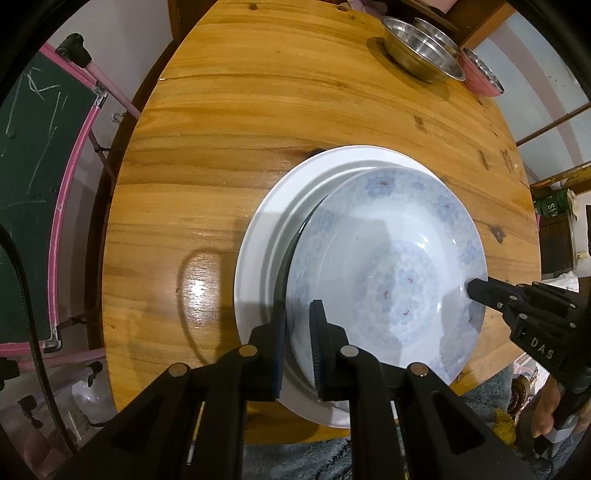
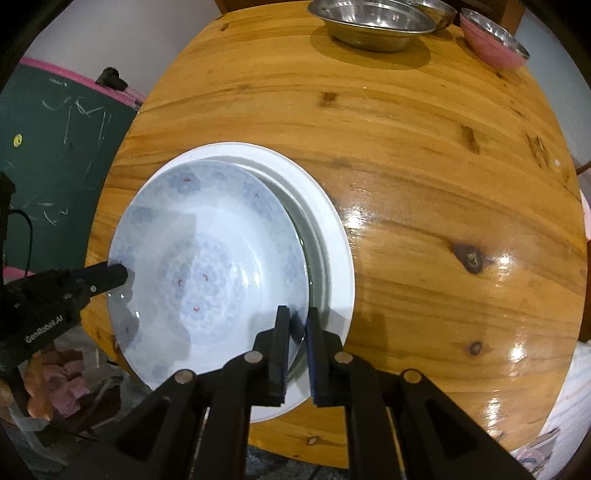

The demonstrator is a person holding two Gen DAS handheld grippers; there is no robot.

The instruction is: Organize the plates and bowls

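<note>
A blue-flowered plate (image 1: 391,266) is held tilted over a larger plain white plate (image 1: 258,258) that lies on the round wooden table (image 1: 207,155). My left gripper (image 1: 298,314) is shut on the flowered plate's left rim. My right gripper (image 2: 297,317) is shut on the flowered plate's (image 2: 207,266) right rim, above the white plate (image 2: 332,236). Each gripper shows in the other's view, the right gripper (image 1: 476,290) and the left gripper (image 2: 118,275), each clamped on the rim.
Two steel bowls (image 2: 373,22) and a pink bowl (image 2: 495,40) with a steel lining stand at the table's far edge. A green chalkboard (image 1: 33,177) with a pink frame stands left of the table. The table edge (image 2: 288,443) is close below the plates.
</note>
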